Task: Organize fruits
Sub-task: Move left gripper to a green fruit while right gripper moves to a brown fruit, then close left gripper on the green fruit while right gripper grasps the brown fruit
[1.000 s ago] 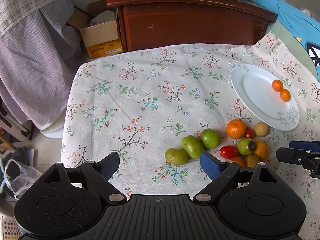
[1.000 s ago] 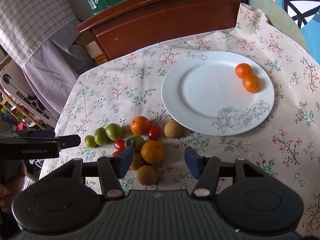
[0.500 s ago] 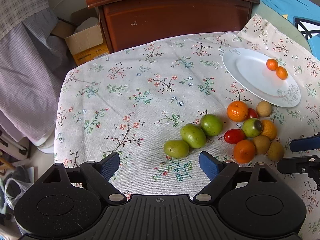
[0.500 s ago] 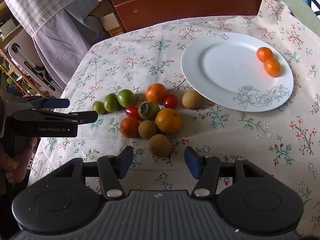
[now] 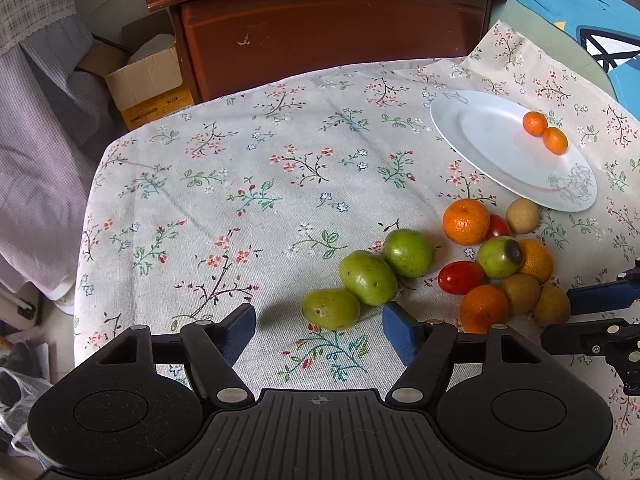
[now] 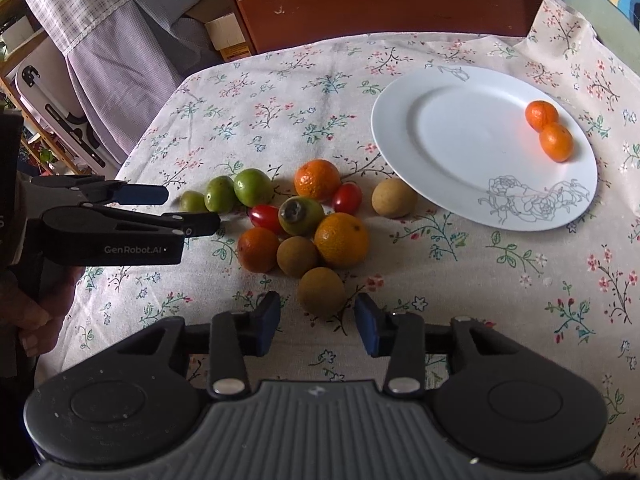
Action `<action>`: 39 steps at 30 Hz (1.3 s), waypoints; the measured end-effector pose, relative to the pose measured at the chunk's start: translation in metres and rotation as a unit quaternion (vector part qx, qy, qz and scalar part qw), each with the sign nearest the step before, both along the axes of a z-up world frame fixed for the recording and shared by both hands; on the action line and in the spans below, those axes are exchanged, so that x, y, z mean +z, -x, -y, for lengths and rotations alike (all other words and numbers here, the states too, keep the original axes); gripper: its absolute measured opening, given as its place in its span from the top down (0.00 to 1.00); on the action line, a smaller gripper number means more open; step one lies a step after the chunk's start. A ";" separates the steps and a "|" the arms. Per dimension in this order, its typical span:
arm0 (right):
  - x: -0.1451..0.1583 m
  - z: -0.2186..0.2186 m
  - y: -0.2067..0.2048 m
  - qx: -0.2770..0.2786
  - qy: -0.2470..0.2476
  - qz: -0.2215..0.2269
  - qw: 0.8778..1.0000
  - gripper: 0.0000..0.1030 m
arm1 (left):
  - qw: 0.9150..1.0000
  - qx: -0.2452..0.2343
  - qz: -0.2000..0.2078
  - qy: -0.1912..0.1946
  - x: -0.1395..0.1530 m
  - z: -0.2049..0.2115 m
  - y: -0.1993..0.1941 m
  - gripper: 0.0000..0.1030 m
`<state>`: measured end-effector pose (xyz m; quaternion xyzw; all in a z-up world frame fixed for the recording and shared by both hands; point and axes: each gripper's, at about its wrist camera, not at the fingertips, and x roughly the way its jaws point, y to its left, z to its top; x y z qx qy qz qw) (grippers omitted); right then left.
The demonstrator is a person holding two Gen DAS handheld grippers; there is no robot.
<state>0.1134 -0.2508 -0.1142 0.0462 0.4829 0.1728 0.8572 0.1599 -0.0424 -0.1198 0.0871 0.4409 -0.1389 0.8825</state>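
A pile of fruit lies on the floral tablecloth: three green fruits (image 5: 368, 278), oranges (image 6: 341, 239), red tomatoes (image 6: 347, 198) and brown round fruits (image 6: 322, 291). A white plate (image 6: 452, 136) holds two small oranges (image 6: 555, 142); it also shows in the left wrist view (image 5: 488, 140). My left gripper (image 5: 318, 330) is open, just short of the nearest green fruit (image 5: 331, 309). My right gripper (image 6: 318, 322) is open, just short of the nearest brown fruit. Each gripper shows in the other's view, the left (image 6: 176, 208) and the right (image 5: 576, 316).
A dark wooden cabinet (image 5: 332, 32) stands behind the table. A cardboard box (image 5: 148, 84) and hanging cloth (image 5: 36, 120) are at the left. The table's left edge drops off near the cloth.
Both grippers have moved forward and lower toward the fruit pile. The fruits now look larger and closer to the fingertips. No fruit has moved.
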 end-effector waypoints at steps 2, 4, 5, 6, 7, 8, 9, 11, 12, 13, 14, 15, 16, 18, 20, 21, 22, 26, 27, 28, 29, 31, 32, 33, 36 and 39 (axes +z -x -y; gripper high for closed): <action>-0.001 0.000 0.000 0.002 0.000 -0.002 1.000 0.63 | 1.000 -0.002 0.000 0.003 -0.001 0.000 0.000 0.33; -0.002 -0.001 0.000 0.004 0.002 -0.003 1.000 0.69 | 1.000 -0.007 0.002 0.002 -0.001 0.001 0.000 0.35; -0.002 -0.001 0.001 0.005 0.005 -0.001 1.000 0.69 | 1.000 -0.009 0.002 0.003 -0.001 0.001 0.000 0.36; -0.002 -0.001 0.001 0.004 0.007 -0.001 1.000 0.71 | 1.000 -0.011 0.001 0.007 -0.002 0.001 0.000 0.39; -0.002 -0.001 0.000 0.002 0.007 -0.001 1.000 0.74 | 1.000 -0.013 0.000 0.013 -0.002 0.001 0.000 0.44; -0.002 0.000 0.000 0.000 0.005 -0.002 1.000 0.75 | 1.000 -0.015 -0.002 0.018 -0.001 0.001 0.000 0.46; -0.002 0.000 0.000 -0.001 0.002 -0.004 1.000 0.75 | 1.000 -0.018 -0.001 0.021 -0.001 0.001 0.001 0.51; -0.001 0.000 0.001 0.001 0.001 -0.004 1.000 0.75 | 0.999 -0.027 -0.003 0.026 0.000 0.003 0.002 0.59; -0.001 -0.001 0.001 0.002 0.001 -0.003 1.000 0.75 | 0.999 -0.027 -0.002 0.025 0.000 0.004 0.002 0.61; -0.001 -0.002 0.001 0.003 0.000 -0.004 1.000 0.75 | 0.999 -0.026 -0.002 0.025 0.001 0.005 0.003 0.62; -0.001 -0.002 0.001 0.004 -0.002 -0.004 1.000 0.75 | 0.999 -0.023 -0.003 0.026 0.001 0.004 0.003 0.63; 0.000 -0.001 0.001 0.004 -0.005 -0.004 1.000 0.75 | 0.999 -0.020 -0.004 0.028 0.001 0.003 0.003 0.65; 0.001 -0.001 0.001 0.005 -0.007 -0.003 1.000 0.75 | 0.999 -0.016 -0.006 0.030 0.002 0.002 0.003 0.70; 0.002 -0.001 0.001 0.005 -0.013 -0.003 1.000 0.76 | 0.999 -0.005 -0.010 0.037 0.004 -0.001 0.002 0.73; 0.004 -0.002 0.001 0.007 -0.020 -0.003 1.000 0.76 | 0.999 0.001 -0.014 0.040 0.005 -0.004 0.003 0.73; 0.005 -0.002 0.002 0.010 -0.022 -0.002 1.000 0.76 | 0.999 -0.001 -0.014 0.037 0.006 -0.004 0.005 0.73; 0.005 -0.003 0.002 0.012 -0.023 -0.002 1.000 0.76 | 0.999 -0.004 -0.012 0.032 0.006 -0.003 0.006 0.73; 0.008 -0.006 0.003 0.022 -0.034 -0.001 0.999 0.76 | 1.000 -0.009 -0.010 0.026 0.006 0.000 0.008 0.73; 0.009 -0.006 0.003 0.024 -0.037 0.000 0.999 0.76 | 0.999 -0.007 -0.011 0.029 0.006 -0.001 0.008 0.73; 0.009 -0.007 0.003 0.025 -0.039 0.000 0.999 0.76 | 0.999 -0.006 -0.012 0.031 0.007 -0.001 0.008 0.73; 0.009 -0.007 0.004 0.026 -0.040 0.001 0.999 0.76 | 0.999 -0.006 -0.011 0.032 0.008 -0.001 0.009 0.73; 0.010 -0.007 0.003 0.023 -0.042 0.001 0.999 0.76 | 0.999 -0.008 -0.010 0.030 0.011 0.000 0.011 0.73; 0.010 -0.007 0.003 0.022 -0.043 0.000 0.999 0.76 | 0.999 -0.010 -0.009 0.031 0.012 0.000 0.013 0.73; 0.010 -0.007 0.003 0.022 -0.046 0.001 0.999 0.76 | 0.999 -0.011 -0.008 0.031 0.013 0.001 0.014 0.73; 0.012 -0.006 0.003 0.023 -0.050 0.005 0.998 0.76 | 0.999 -0.012 -0.005 0.034 0.017 0.001 0.016 0.73; 0.013 -0.007 0.003 0.023 -0.052 0.007 0.998 0.76 | 0.999 -0.010 -0.002 0.040 0.021 0.002 0.018 0.73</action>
